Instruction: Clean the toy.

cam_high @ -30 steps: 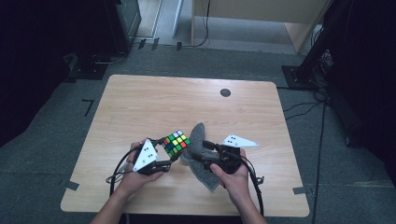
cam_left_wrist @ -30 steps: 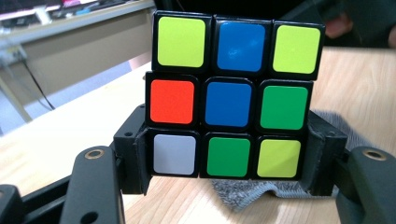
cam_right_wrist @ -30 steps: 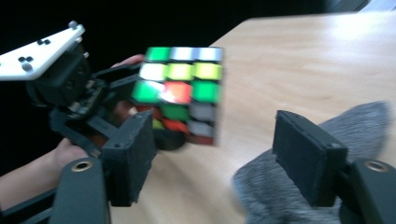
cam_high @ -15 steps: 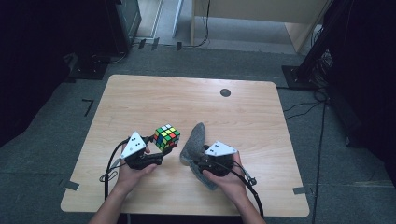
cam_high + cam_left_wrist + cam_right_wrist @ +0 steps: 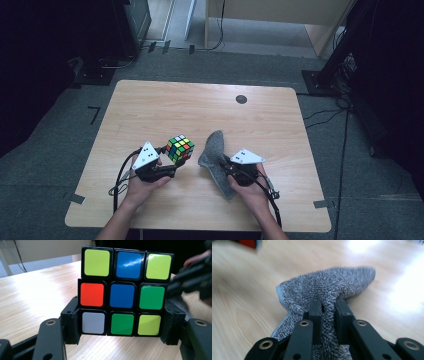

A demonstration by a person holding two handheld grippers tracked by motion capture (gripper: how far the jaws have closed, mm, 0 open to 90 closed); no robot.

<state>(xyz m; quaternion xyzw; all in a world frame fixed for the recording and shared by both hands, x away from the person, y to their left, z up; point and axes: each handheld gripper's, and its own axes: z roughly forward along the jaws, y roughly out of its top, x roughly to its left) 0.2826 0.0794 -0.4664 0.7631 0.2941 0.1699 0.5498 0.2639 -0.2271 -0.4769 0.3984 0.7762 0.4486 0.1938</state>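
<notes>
Clamped in the left tongs [image 5: 120, 340], the cube [image 5: 122, 292] is steadied at mid-frame for wiping, while the right tongs [image 5: 328, 312], just closed, pinch the cloth [image 5: 324, 290].

Scrambled cube [image 5: 180, 148] tilted on a corner, left of centre near the table's [image 5: 150, 105] front edge; crumpled grey cloth [image 5: 216, 150] just right of it.

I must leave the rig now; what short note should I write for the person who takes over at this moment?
Left gripper: shut on the puzzle cube, gripping its bottom layer.
Right gripper: jaws just closed, now shut on a fold of the grey cloth.
Cloth lies on the table, right of the cube, apart from it.
Done: both things are gripped.
Left, probably: bring the cloth to the cube and wipe it; no contact yet.
</notes>
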